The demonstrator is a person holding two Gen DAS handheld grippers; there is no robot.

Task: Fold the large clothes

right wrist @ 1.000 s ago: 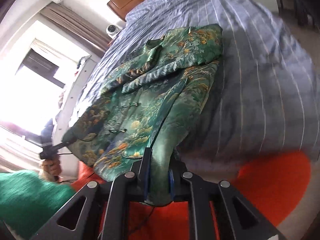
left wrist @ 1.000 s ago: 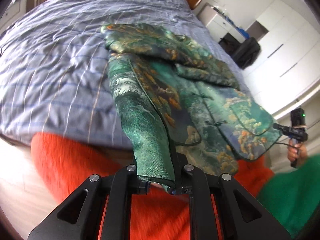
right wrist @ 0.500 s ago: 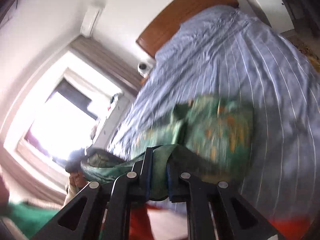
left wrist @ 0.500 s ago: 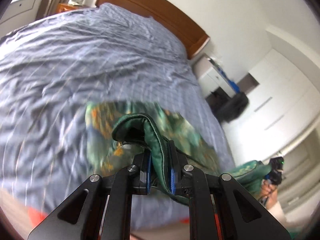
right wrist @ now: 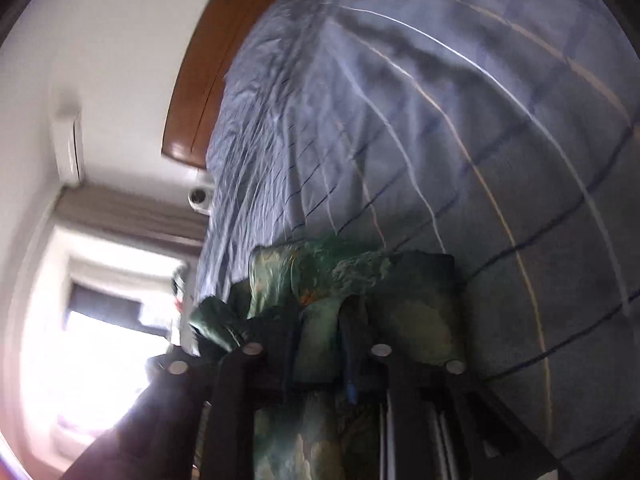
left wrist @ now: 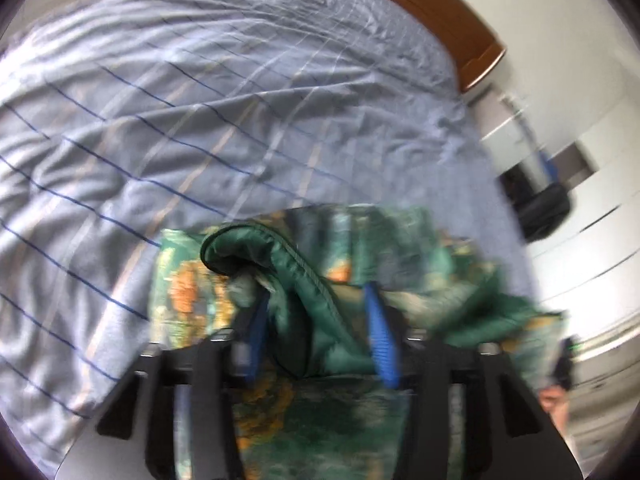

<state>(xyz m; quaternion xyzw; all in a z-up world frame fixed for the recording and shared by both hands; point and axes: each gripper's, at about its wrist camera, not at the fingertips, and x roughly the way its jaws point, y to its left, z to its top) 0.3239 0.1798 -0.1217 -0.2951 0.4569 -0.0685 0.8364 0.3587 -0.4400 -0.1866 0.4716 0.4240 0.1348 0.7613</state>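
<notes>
Both views motion-blurred. Jacket (left wrist: 320, 280) print smeared; its lower part cut off by bottom edge. Left claw (left wrist: 316, 332) pads spread, contact with fabric unclear. Right claw (right wrist: 320, 344) fingertips dark, grip indistinct. Window (right wrist: 92, 340) overexposed. Headboard (left wrist: 460, 36) cropped at top.

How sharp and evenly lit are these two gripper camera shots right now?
Left wrist view: motion-smeared, worst on the green patterned jacket and the wardrobe at right; bedspread lines softer, light even. Right wrist view: the window blows out to white glare, leaving the right hand-held gripper dark and blurred; fisheye bends the headboard.
</notes>
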